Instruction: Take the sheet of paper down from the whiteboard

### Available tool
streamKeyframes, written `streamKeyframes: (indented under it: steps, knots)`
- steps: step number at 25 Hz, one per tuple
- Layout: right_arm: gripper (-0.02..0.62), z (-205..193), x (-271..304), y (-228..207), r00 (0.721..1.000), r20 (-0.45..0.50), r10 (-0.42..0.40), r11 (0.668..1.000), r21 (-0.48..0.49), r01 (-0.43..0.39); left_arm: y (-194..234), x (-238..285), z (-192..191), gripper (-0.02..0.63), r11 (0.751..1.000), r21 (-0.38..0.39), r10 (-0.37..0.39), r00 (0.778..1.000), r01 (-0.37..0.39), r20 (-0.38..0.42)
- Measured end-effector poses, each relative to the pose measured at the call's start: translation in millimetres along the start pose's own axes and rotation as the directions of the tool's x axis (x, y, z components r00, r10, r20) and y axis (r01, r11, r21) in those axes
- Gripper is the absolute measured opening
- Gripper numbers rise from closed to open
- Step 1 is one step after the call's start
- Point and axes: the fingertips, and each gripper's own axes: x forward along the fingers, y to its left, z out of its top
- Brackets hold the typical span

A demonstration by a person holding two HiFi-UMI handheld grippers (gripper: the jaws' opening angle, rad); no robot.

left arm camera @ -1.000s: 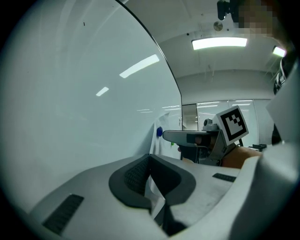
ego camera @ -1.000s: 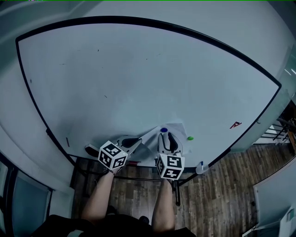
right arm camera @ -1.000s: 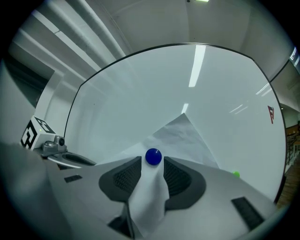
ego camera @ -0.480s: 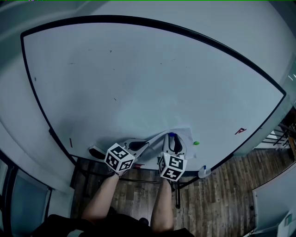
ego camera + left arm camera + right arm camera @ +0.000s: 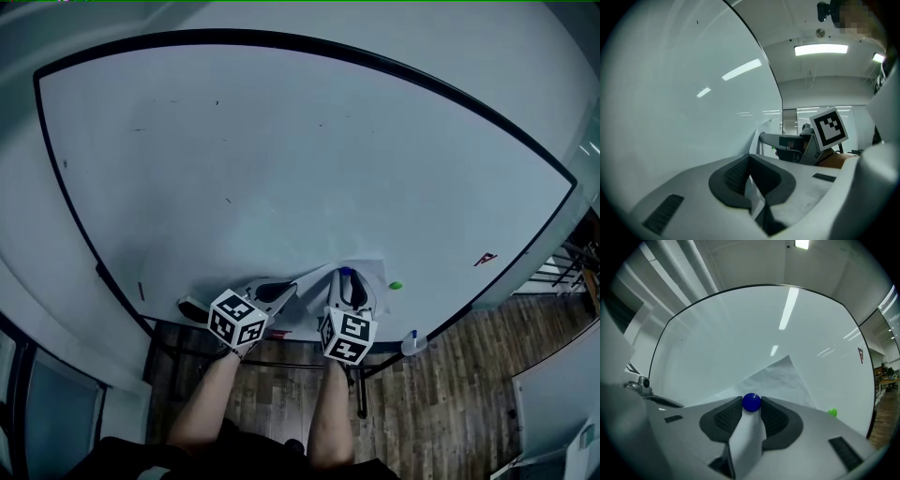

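Note:
A white sheet of paper [image 5: 371,271] hangs low on the whiteboard [image 5: 281,159], with a blue round magnet [image 5: 346,273] on it. My left gripper [image 5: 286,292] is shut on the sheet's left edge, and a strip of paper [image 5: 755,198] shows between its pads. My right gripper [image 5: 346,279] points level at the board. Its jaws have just been closing, and the blue magnet [image 5: 751,402] sits between the fingertips, touching both pads. The paper [image 5: 780,378] buckles out from the board beneath that gripper [image 5: 751,406].
A green magnet [image 5: 396,286] sticks to the board just right of the sheet, and a red triangular mark [image 5: 485,258] lies further right. An eraser [image 5: 191,307] and a small bottle [image 5: 410,343] rest on the board's tray. Wood floor lies below.
Both grippers stay at the sheet's lower part, the right one still at the blue magnet. Only the head view has shifted slightly.

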Motion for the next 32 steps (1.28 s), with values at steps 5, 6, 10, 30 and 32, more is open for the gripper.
streamKeyframes:
  steps: [5, 6, 10, 30, 32]
  knots:
    - [0.135, -3.7, 0.1, 0.7, 1.000, -0.006, 0.006, 1.000, -0.007, -0.007, 1.6, -4.2, 4.4, 0.021, 0.999, 0.014, 0.031, 0.999, -0.031, 0.013]
    - [0.135, -5.0, -0.4, 1.2, 1.000, -0.009, 0.009, 1.000, -0.003, -0.009, 2.3, -5.4, 5.6, 0.021, 0.999, 0.014, 0.039, 0.999, -0.039, 0.015]
    - [0.135, -11.0, 0.1, 3.0, 1.000, -0.020, 0.013, 1.000, -0.001, -0.013, 6.9, -9.0, 10.7, 0.021, 0.997, 0.014, 0.078, 0.997, -0.078, 0.025]
    - [0.135, -32.1, 0.2, 0.1, 0.997, -0.068, 0.043, 0.999, -0.027, -0.045, 12.8, -15.7, 15.9, 0.021, 0.985, 0.004, 0.174, 0.984, -0.175, 0.040]
    - [0.135, -33.7, -0.4, -0.4, 0.997, -0.071, 0.044, 0.999, -0.026, -0.046, 13.0, -16.9, 14.8, 0.021, 0.984, 0.002, 0.178, 0.983, -0.178, 0.038]
